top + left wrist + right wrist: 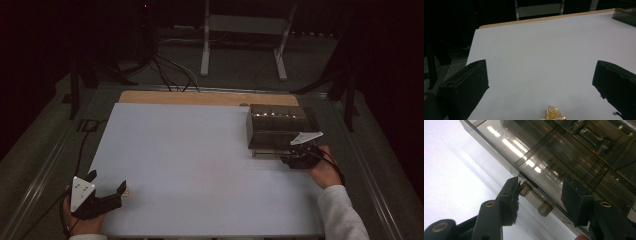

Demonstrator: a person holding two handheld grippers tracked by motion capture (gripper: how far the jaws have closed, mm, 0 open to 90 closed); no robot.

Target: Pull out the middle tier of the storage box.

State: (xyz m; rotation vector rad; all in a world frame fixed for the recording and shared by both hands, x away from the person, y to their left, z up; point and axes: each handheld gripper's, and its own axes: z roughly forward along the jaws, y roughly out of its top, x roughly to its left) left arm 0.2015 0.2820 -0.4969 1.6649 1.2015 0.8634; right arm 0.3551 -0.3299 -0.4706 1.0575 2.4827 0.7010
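Gold candy point(553, 114): it is lying on the white table point(200, 165), just in front of your left gripper point(106, 185).
Left gripper: you are holding its jaws wide apart, gripping nothing.
Right gripper point(540, 195): you are reaching at the smoky plastic drawer box point(277, 131), its jaws half apart around the little handle point(535, 199); one pad is touching it, the other is not.
Step now: you are getting hold of the drawer handle.
Next: I think you need to squeeze, then pull gently.

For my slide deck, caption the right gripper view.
Right gripper with fingers open around the handle of a smoky clear drawer box.

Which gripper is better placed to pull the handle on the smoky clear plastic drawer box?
Right. The right gripper already straddles the handle of the smoky clear plastic drawer box; the left gripper sits open at the near-left corner.
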